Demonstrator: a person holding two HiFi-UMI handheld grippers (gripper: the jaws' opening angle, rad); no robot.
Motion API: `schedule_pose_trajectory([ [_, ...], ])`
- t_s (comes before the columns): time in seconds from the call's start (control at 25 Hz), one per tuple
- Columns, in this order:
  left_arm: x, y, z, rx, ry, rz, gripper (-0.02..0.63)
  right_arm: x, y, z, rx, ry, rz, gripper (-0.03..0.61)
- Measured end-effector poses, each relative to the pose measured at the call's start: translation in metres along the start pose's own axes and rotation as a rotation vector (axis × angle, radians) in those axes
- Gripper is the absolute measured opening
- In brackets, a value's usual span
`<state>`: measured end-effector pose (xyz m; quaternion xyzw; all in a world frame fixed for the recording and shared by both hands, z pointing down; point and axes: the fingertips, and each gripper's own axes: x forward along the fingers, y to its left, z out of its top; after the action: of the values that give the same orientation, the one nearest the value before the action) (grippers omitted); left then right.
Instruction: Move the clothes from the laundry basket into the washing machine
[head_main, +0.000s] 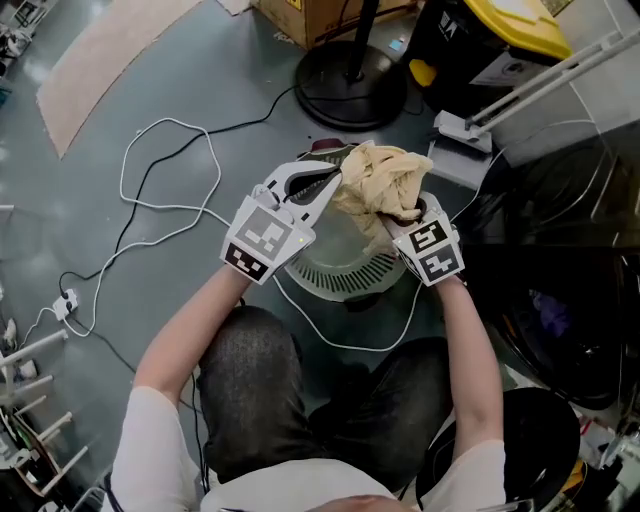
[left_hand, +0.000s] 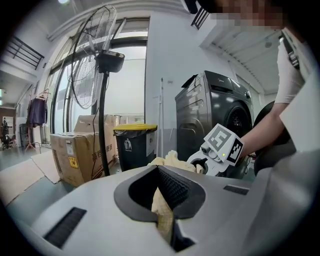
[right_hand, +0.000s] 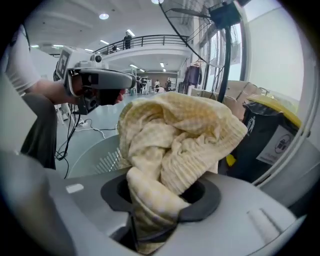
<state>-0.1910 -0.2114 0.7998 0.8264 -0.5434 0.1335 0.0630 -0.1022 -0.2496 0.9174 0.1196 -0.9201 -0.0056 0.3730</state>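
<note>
A cream knitted garment (head_main: 380, 180) hangs bunched between both grippers above the round pale laundry basket (head_main: 345, 270). My left gripper (head_main: 332, 185) is shut on an edge of the garment, and a strip of cream cloth (left_hand: 162, 212) is pinched in its jaws. My right gripper (head_main: 403, 214) is shut on the thick bunch of the garment (right_hand: 175, 140), which fills its view. The dark grey washing machine (left_hand: 215, 117) stands to the right, behind the right gripper (left_hand: 220, 150). In the right gripper view the left gripper (right_hand: 100, 82) shows at the upper left, over the basket's wall (right_hand: 95, 157).
A standing fan's round black base (head_main: 350, 75) is just beyond the basket. A black bin with a yellow lid (head_main: 490, 35) and a cardboard box (head_main: 320, 15) stand behind it. White cables (head_main: 170, 170) loop over the floor at the left. The washing machine's dark body (head_main: 560, 200) lies at the right.
</note>
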Motion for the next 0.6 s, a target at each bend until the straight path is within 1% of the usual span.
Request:
schedule_pose_trajectory([
  [0.08,0.006,-0.008,0.01,0.011,-0.001,-0.026,0.006,-0.018,-0.006,-0.002,0.033,-0.021,-0.023,0.198],
  [0.28,0.021,-0.025,0.04,-0.007,-0.039,-0.091,0.006,-0.061,-0.018,-0.005,0.132,-0.102,-0.103,0.198],
  [0.4,0.03,-0.044,0.053,0.006,-0.06,-0.133,0.006,-0.086,-0.023,-0.008,0.141,-0.137,-0.164,0.198],
  [0.52,0.044,-0.062,0.063,0.012,-0.078,-0.177,0.006,-0.113,-0.032,-0.017,0.135,-0.14,-0.238,0.198],
  [0.6,0.052,-0.074,0.066,0.015,-0.078,-0.204,0.006,-0.129,-0.035,-0.026,0.161,-0.146,-0.259,0.198],
])
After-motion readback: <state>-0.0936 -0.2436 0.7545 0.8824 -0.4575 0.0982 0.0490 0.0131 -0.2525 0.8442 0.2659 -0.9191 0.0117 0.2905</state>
